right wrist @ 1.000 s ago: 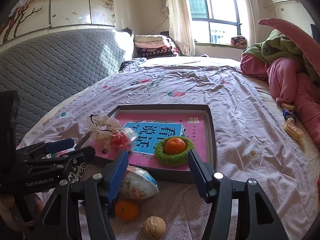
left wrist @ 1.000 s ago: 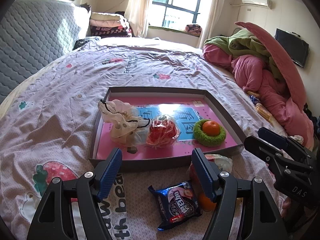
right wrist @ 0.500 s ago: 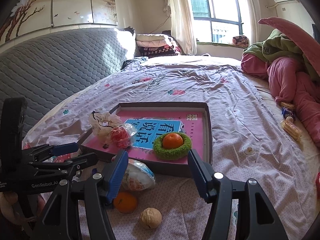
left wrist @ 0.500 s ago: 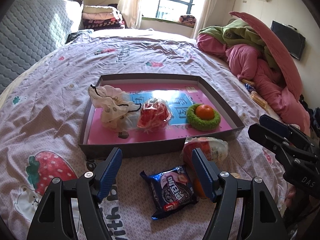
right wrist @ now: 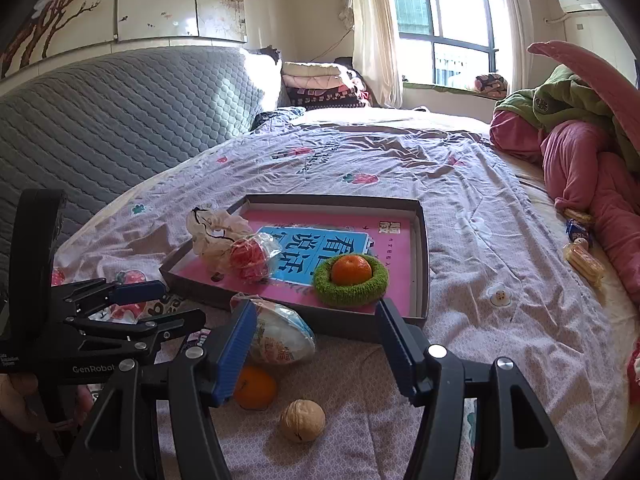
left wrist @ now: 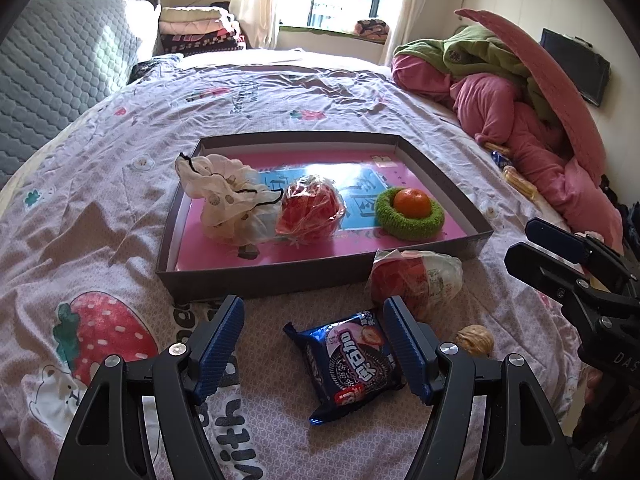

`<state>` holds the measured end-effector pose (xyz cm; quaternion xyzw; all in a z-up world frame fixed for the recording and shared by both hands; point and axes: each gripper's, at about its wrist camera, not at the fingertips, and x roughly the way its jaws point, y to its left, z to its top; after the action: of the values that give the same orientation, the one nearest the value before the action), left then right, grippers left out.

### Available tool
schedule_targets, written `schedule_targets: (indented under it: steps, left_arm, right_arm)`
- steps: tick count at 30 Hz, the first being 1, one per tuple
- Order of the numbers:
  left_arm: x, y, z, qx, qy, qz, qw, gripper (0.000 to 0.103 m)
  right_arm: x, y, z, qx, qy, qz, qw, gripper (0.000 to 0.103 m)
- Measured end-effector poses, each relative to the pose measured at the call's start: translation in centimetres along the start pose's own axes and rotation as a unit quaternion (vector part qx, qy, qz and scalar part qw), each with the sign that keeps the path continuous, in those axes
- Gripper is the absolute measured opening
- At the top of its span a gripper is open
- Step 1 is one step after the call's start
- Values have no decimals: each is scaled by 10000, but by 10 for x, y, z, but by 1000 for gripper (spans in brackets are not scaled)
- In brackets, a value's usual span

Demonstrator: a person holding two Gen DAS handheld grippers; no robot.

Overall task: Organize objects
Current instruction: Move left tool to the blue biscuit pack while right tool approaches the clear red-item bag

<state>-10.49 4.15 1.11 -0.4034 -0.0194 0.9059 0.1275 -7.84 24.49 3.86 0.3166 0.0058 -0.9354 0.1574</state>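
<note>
A shallow grey box with a pink floor (left wrist: 280,276) (right wrist: 424,248) lies on the bed. In it are a cream drawstring pouch (left wrist: 224,200), a red wrapped bundle (left wrist: 310,210) and an orange in a green ring (left wrist: 412,204) (right wrist: 351,270). On the sheet in front lie a blue cookie packet (left wrist: 348,364), a clear snack bag (left wrist: 416,276) (right wrist: 280,336), a walnut (left wrist: 474,340) (right wrist: 302,420) and an orange (right wrist: 256,386). My left gripper (left wrist: 314,344) is open and empty, over the cookie packet. My right gripper (right wrist: 316,352) is open and empty, above the walnut.
Pink and green bedding (left wrist: 520,92) is piled at the right. Small wrapped snacks (right wrist: 582,256) lie beside it. A grey quilted headboard (right wrist: 120,120) runs along the left. Folded blankets (left wrist: 200,32) are stacked at the far end.
Both grippers have pulled back toward me and lifted, so the box looks farther off and more of the loose items in front show. Both stay open.
</note>
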Motion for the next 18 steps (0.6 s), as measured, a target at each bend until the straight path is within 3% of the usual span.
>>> schedule_targets:
  steps: [18]
  left_arm:
    - [5,-8,-16,166,298,-131,9993,74]
  right_arm:
    - [6,9,-14,-333,331,31,9989,61]
